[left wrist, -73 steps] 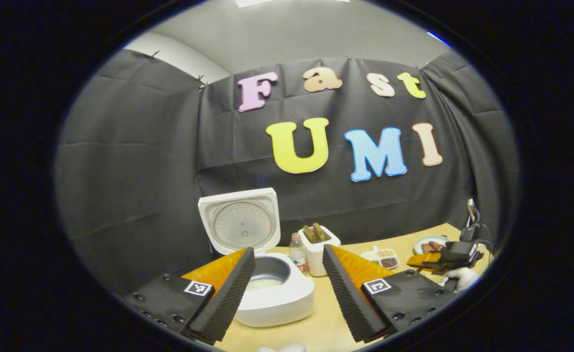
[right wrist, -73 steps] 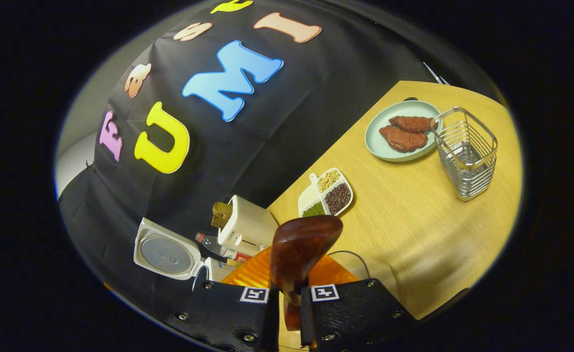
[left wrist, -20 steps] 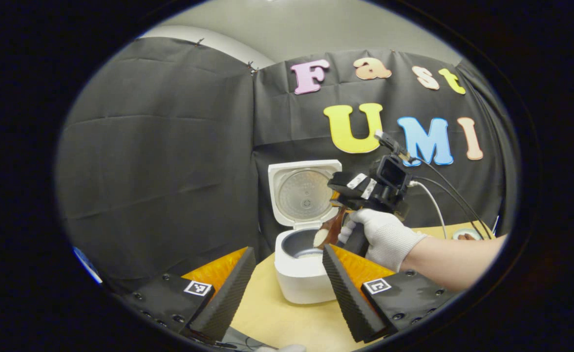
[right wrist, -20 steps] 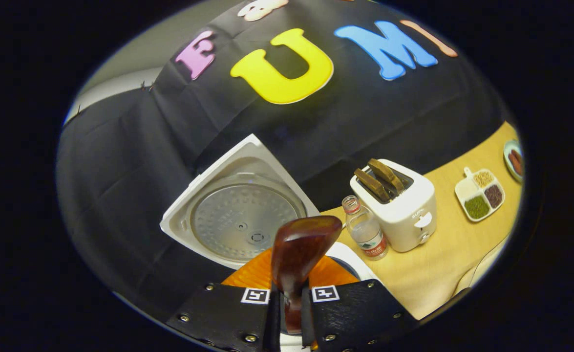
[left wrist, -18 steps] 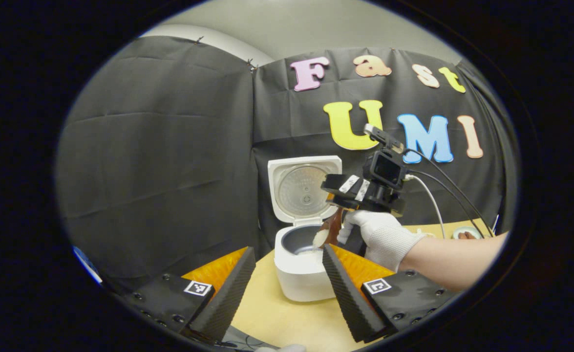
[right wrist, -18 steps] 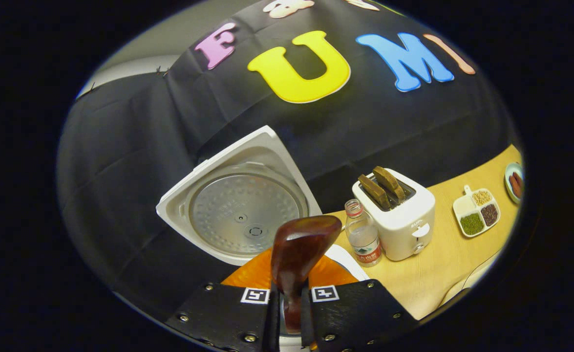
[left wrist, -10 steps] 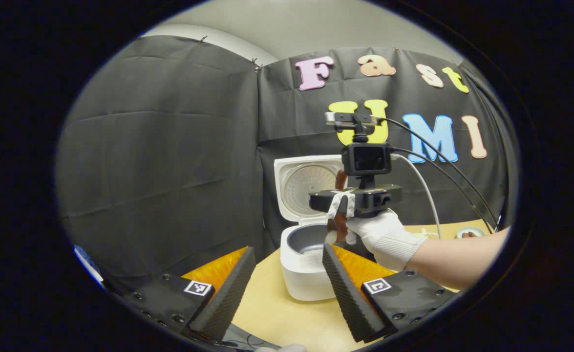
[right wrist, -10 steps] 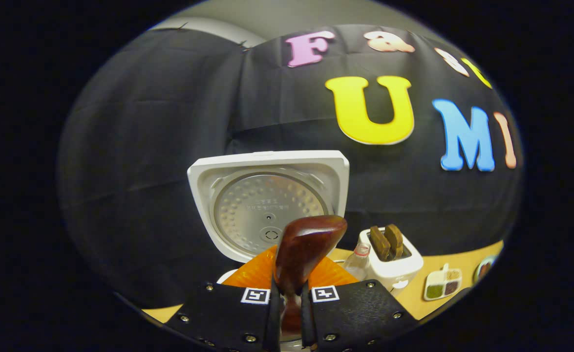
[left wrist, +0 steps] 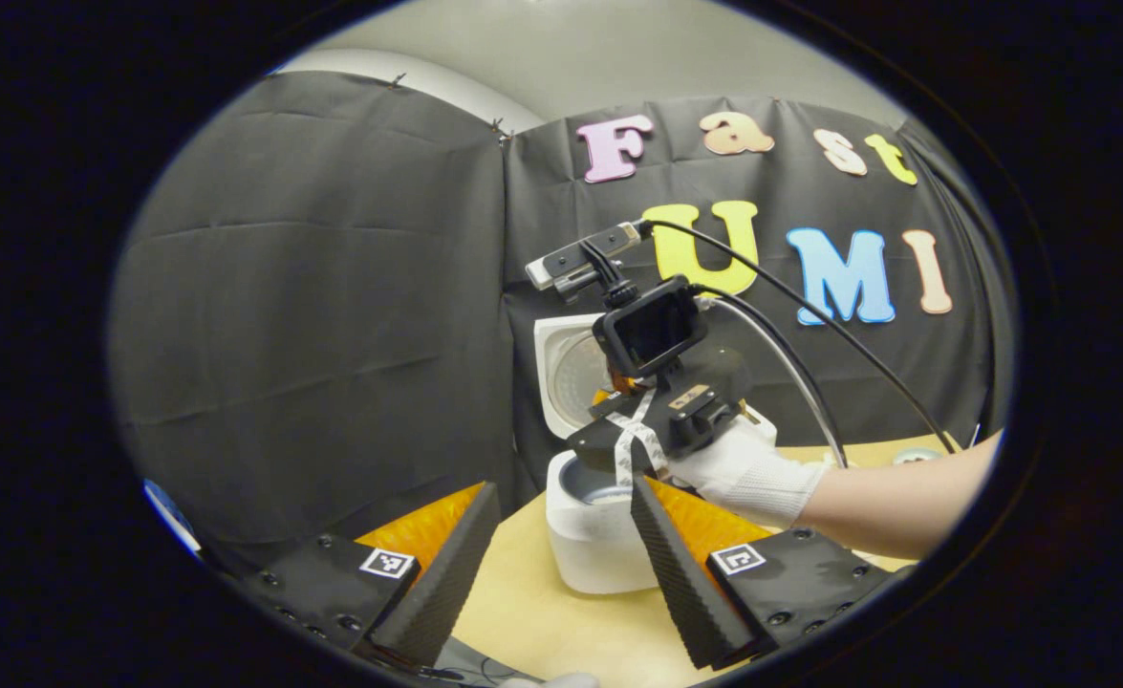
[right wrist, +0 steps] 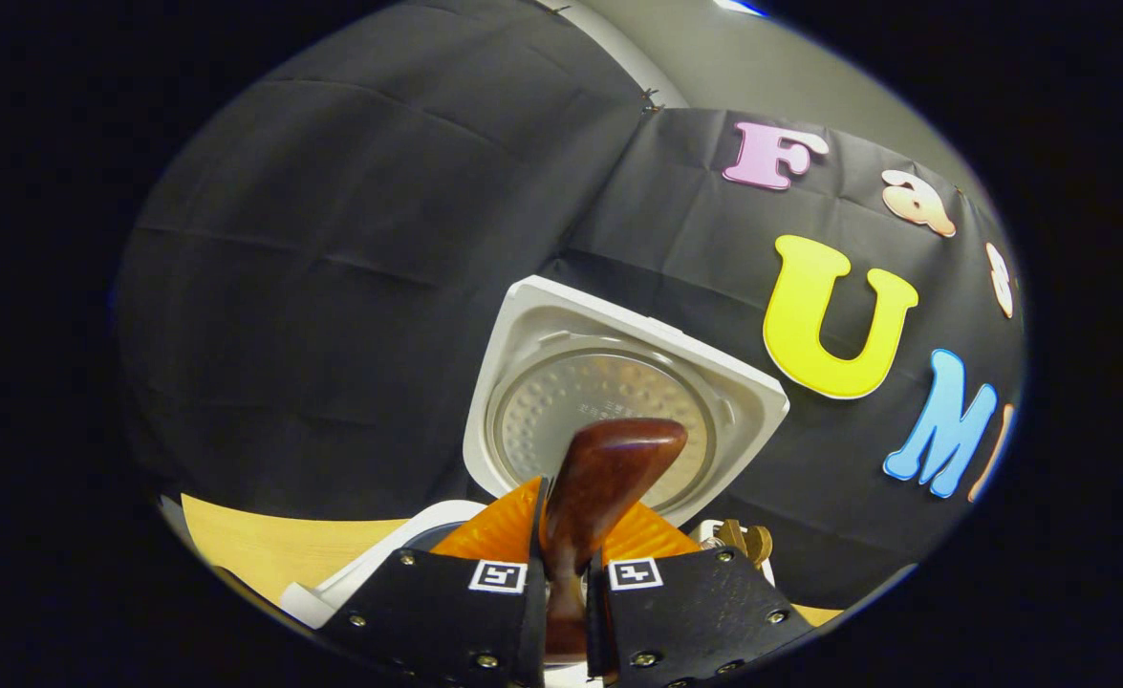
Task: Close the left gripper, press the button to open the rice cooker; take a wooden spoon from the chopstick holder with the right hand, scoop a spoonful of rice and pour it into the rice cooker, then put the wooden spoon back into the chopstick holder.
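The right tongs clamp the handle of the dark brown wooden spoon above the open white rice cooker on the light wooden surface, while the left tongs hang wide apart and empty nearby.

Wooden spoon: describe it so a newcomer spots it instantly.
Find the white rice cooker with its lid raised against the black wall. Just in front of the lid, the wooden spoon rises from the right tongs, clamped by its handle. It is the sole glossy reddish-brown piece there.
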A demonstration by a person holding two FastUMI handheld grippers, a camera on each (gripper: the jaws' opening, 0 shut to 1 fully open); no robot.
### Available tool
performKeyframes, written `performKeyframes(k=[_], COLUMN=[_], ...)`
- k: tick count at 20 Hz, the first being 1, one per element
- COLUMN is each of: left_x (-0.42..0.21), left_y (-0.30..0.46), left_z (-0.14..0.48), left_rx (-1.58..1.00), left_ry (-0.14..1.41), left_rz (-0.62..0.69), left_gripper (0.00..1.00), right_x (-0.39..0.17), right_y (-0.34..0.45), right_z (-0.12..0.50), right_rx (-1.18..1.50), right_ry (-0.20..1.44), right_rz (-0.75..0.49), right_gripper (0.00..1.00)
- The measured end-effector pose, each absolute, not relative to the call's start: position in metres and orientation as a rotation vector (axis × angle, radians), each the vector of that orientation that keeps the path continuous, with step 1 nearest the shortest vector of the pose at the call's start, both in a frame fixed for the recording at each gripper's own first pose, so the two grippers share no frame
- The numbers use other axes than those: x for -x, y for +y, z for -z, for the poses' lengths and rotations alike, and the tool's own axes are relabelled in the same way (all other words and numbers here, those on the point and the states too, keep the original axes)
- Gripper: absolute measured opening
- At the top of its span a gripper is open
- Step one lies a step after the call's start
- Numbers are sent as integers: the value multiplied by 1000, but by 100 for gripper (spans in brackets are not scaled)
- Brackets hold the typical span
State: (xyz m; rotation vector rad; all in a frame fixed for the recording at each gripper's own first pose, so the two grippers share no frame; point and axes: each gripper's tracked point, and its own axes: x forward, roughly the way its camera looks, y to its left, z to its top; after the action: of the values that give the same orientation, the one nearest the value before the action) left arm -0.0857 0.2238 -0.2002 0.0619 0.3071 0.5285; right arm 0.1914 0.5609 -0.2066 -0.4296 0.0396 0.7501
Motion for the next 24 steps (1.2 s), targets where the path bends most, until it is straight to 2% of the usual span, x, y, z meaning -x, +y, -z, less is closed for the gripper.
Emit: performKeyframes(k=[5,12,19,24], left_x=[84,77,59,41], left_y=[223,216,185,149], left_z=[202,194,176,162], left_rx=[-59,-65,-94,-79], left_ry=[314,300,258,227], left_rz=[-525,-502,-429,-355], left_gripper=[96,98,98,95], right_x=[-205,-239,-267,-287], right_y=[550,485,396,292], right_z=[209,187,175,170], right_rx=[143,-497,-602,-594], right_ry=[222,469,438,387], right_rz=[-739,-580,-451,-324], right_gripper=[17,17,17,17])
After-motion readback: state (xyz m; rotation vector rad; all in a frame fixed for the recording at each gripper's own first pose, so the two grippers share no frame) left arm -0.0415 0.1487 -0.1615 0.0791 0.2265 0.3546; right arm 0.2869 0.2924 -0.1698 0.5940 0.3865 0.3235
